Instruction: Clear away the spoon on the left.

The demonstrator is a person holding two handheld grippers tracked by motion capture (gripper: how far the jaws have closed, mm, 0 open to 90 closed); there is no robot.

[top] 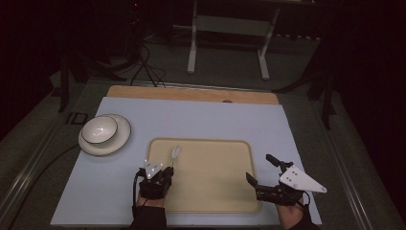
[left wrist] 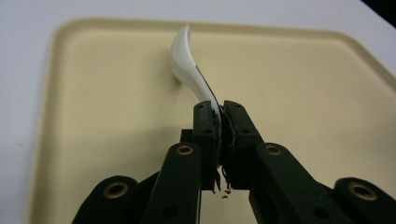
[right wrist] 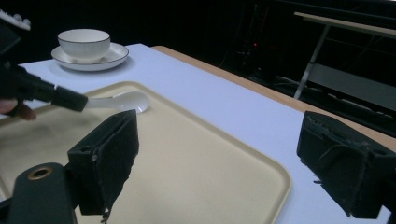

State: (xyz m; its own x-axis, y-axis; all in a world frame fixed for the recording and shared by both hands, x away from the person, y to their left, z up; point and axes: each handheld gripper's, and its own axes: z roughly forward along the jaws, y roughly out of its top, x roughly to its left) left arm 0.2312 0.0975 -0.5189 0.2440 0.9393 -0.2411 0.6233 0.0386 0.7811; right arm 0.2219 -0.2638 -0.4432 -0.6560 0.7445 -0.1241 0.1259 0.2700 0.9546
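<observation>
Left gripper [left wrist: 219, 114]: jaws clamped on white ceramic spoon [left wrist: 189, 60] over beige plastic tray [left wrist: 299, 93]. Right gripper [right wrist: 217, 163]: jaws wide apart.

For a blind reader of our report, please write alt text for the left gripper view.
The left gripper, its two black jaws closed, holds a white spoon by the handle. The spoon's bowl touches or nearly touches a beige tray, near the tray's far edge. The tray lies on a pale table surface.
</observation>
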